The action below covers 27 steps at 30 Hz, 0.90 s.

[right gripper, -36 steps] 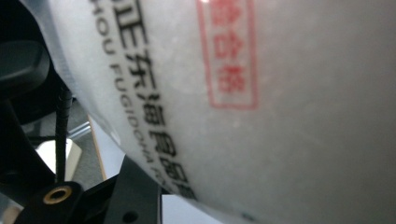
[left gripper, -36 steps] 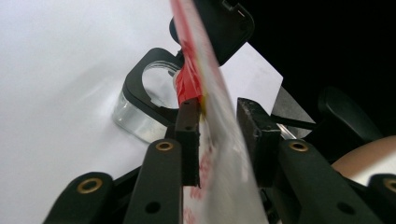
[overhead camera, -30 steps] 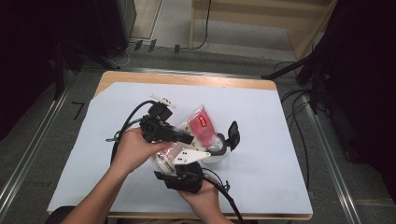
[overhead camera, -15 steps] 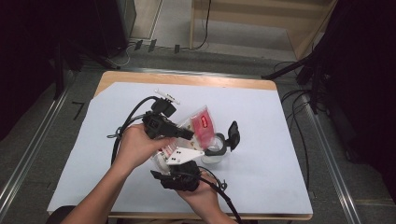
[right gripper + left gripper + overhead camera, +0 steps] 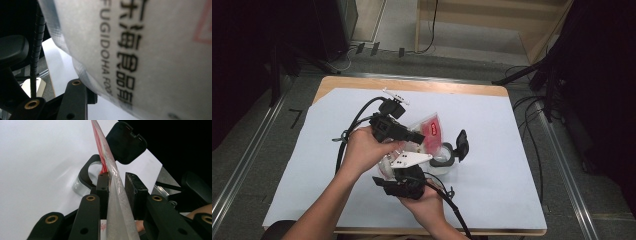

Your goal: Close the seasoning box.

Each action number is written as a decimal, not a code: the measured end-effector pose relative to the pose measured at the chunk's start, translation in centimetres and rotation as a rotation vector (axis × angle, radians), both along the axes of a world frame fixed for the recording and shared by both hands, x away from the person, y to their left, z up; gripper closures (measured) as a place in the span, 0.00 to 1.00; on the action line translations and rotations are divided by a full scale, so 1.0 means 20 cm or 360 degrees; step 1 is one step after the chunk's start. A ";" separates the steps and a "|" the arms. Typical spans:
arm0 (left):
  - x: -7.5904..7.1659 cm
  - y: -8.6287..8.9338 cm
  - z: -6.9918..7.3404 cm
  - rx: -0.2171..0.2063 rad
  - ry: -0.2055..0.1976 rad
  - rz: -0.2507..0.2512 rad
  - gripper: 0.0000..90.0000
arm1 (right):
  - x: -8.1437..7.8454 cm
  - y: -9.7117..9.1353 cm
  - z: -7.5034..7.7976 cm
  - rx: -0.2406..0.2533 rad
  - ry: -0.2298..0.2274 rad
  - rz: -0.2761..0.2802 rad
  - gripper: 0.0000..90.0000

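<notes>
**Clear plastic food pouch held between two grippers above open glass jar**

Clear plastic, frosted, with a red printed patch: a food pouch (image 5: 428, 131) is seen near the centre of the white table cover (image 5: 522, 165), raised off the surface. In the high view the left gripper (image 5: 414, 136) is held at about 9 o'clock of the pouch, its jaws pointing toward 3 o'clock. In the left gripper view the pouch (image 5: 117, 202) is seen edge-on, running up between the two black jaws; the left-hand pad lies against the film, a narrow gap is seen at the other pad. The jaws have just been opening a little, with the pouch between them, so the grip is judged loosened rather than clamped.

The right gripper (image 5: 404, 172) is held at about 6 o'clock of the pouch, under its grey plate, in the person's right hand (image 5: 424, 202). In the right gripper view the pouch (image 5: 150, 55) is pressed close to the lens, black print readable on it; one black jaw is seen below the film, the other is hidden. Whether this gripper is clenched on the pouch cannot be told.

A glass jar (image 5: 443, 161) with a dark rim stands on the cover just at 5 o'clock of the pouch, its black hinged lid (image 5: 461, 145) flipped up at 3 o'clock. The jar (image 5: 86, 181) and lid (image 5: 126, 142) are also seen beyond the left jaws. The left hand (image 5: 364, 150) is wrapped around the left gripper's body.
</notes>
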<state>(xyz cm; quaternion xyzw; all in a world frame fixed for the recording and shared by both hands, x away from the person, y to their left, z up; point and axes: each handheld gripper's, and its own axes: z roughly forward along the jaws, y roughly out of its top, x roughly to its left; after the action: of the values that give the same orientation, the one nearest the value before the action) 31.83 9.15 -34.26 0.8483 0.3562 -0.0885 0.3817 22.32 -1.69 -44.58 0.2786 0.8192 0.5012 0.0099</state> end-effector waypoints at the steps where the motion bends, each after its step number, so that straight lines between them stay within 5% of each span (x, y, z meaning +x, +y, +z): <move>1: 0.00 0.00 0.00 -0.0012 0.0008 -0.0007 0.82 | 0.00 0.00 0.00 0.0000 -0.0003 0.0000 0.68; 10: -0.03 0.01 0.00 -0.0060 -0.0005 0.0008 0.73 | 0.02 -0.05 0.02 0.0110 0.0039 -0.0019 0.68; 19: -0.04 0.00 0.00 0.0008 -0.0049 0.0018 0.89 | 0.01 -0.04 0.01 0.0042 -0.0003 0.0001 0.66; 27: -0.04 0.01 0.00 -0.0032 0.0031 0.0050 0.92 | 0.00 -0.03 0.02 0.0006 -0.0040 0.0023 0.70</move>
<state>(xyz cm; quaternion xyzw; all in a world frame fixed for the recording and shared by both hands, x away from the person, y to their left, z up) 31.04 9.29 -34.22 0.8378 0.3724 -0.0944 0.3880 22.28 -2.35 -44.25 0.2662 0.8201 0.5063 0.0160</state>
